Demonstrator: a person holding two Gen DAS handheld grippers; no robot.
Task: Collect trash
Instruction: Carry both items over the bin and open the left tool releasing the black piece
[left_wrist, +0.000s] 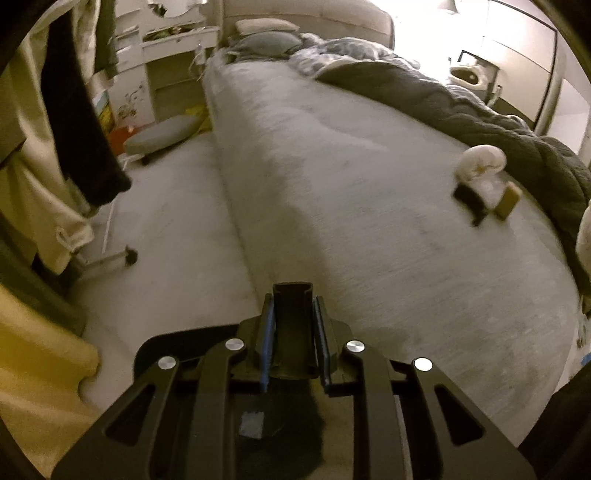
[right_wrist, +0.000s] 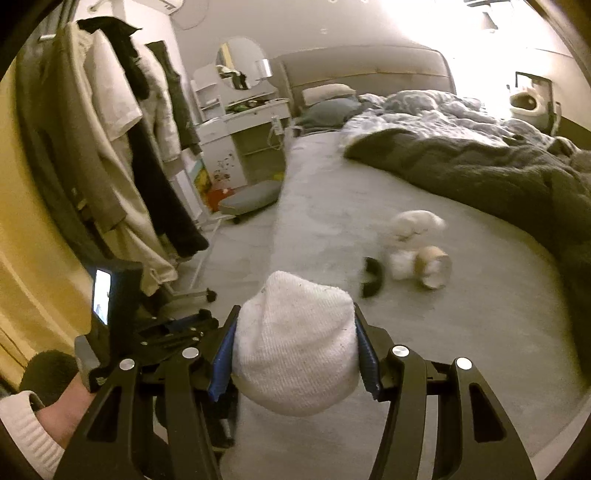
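Observation:
My left gripper (left_wrist: 292, 314) is shut on a black open-ended plastic piece (left_wrist: 293, 328) and holds it over the near edge of the grey bed (left_wrist: 332, 155). My right gripper (right_wrist: 295, 332) is shut on a white knitted bundle (right_wrist: 295, 343), held above the bed's near corner. On the bed lie a white crumpled wad (right_wrist: 415, 223), a cardboard tube (right_wrist: 434, 271) with a small white wad beside it, and a black curved piece (right_wrist: 371, 277). They also show in the left wrist view: the white wad (left_wrist: 480, 162), the tube (left_wrist: 508, 201) and the black piece (left_wrist: 471, 199).
A dark rumpled blanket (right_wrist: 480, 170) covers the bed's right side. Clothes hang on a rack (right_wrist: 122, 147) at the left, over the floor (left_wrist: 166, 221). A white vanity desk (right_wrist: 251, 125) and a low grey stool (right_wrist: 251, 199) stand beyond.

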